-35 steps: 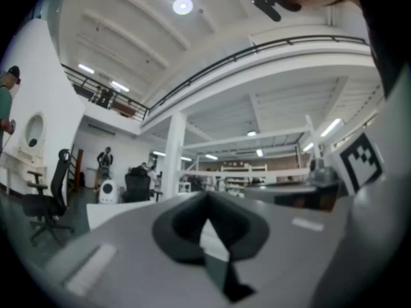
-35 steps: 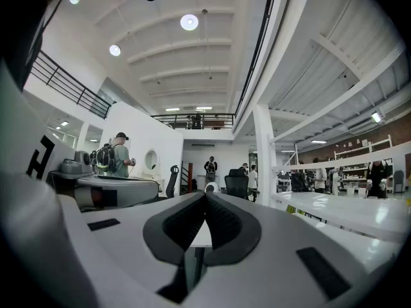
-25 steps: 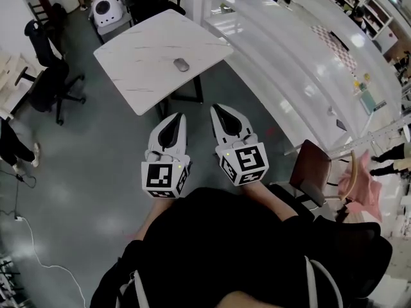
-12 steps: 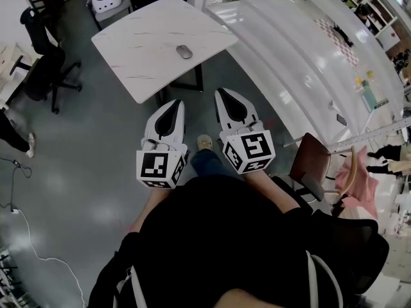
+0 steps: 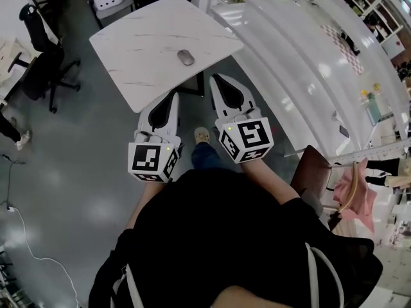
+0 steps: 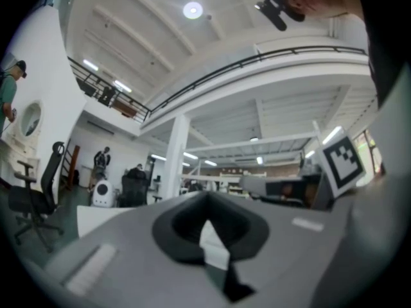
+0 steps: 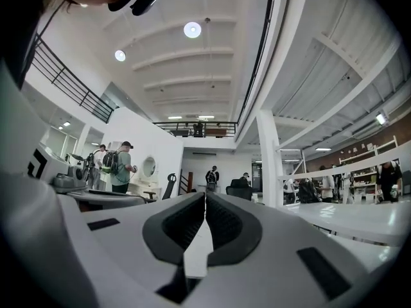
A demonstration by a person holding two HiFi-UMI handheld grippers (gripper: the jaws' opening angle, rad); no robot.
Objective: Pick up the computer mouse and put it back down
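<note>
A grey computer mouse (image 5: 186, 58) lies on the white marble table (image 5: 148, 50), toward its near right corner, seen in the head view. My two grippers are held side by side in front of the table, above the floor. The left gripper (image 5: 172, 95) is shut and empty, its tips at the table's near edge. The right gripper (image 5: 214, 78) is also shut and empty, its tips just short of the mouse and to its right. In both gripper views the jaws meet with nothing between them, and the mouse does not show.
A long white counter (image 5: 302, 56) runs along the right. A black office chair (image 5: 38, 56) stands to the left of the table and a brown chair (image 5: 314, 172) at the right. My shoe (image 5: 203, 135) shows on the grey floor below the grippers. People stand far off.
Both grippers have moved forward toward the table together, still shut. The table and mouse now sit closer to the jaw tips, and a shoe has come into view below.
</note>
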